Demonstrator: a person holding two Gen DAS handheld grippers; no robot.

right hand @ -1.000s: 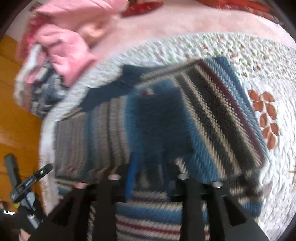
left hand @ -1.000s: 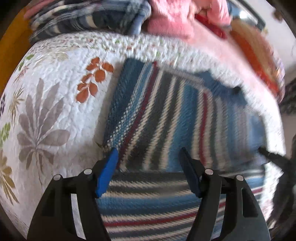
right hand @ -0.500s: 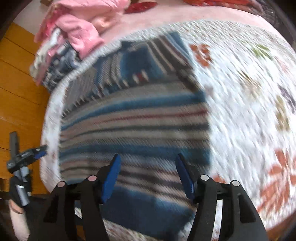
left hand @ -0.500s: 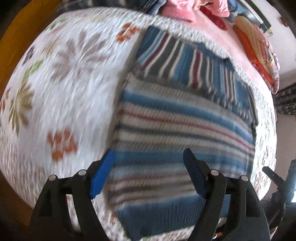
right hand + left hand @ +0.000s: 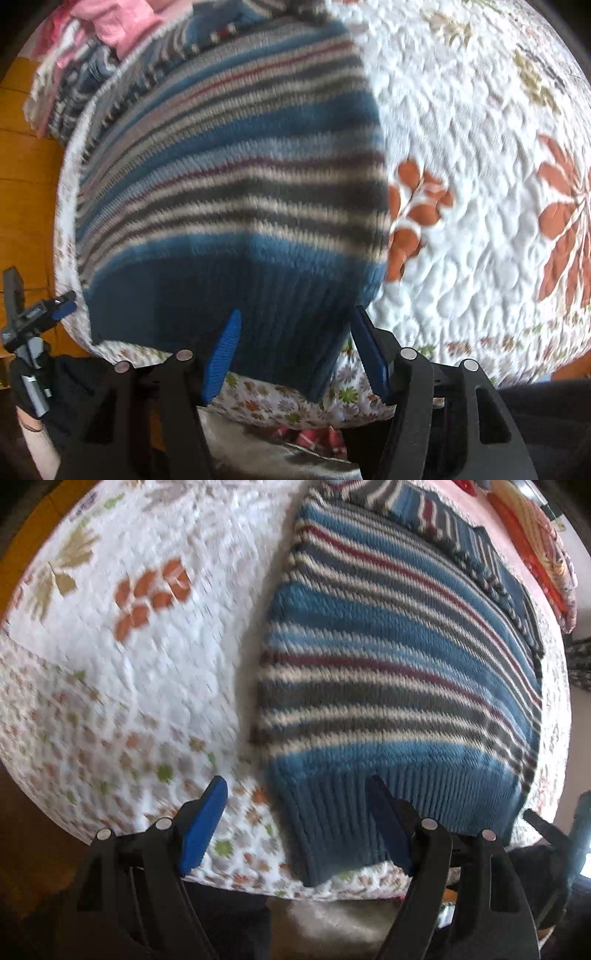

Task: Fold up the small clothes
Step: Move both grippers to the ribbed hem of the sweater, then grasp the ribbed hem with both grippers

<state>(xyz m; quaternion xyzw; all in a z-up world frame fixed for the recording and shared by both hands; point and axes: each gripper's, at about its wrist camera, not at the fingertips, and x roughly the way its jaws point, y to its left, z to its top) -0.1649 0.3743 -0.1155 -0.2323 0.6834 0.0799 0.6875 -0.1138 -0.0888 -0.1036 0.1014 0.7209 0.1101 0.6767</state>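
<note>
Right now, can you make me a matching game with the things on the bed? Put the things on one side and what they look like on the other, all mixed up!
Things:
1. sweater
2. quilt
3. ribbed hem
4. left tool

Descriptions:
A. white with orange leaves
B. open, holding nothing
C. plain dark blue, at the near edge of the bed
D. blue, grey, white and red stripes, lying flat

Pairs: 1-D, 2-A, 3-C, 4-B
</note>
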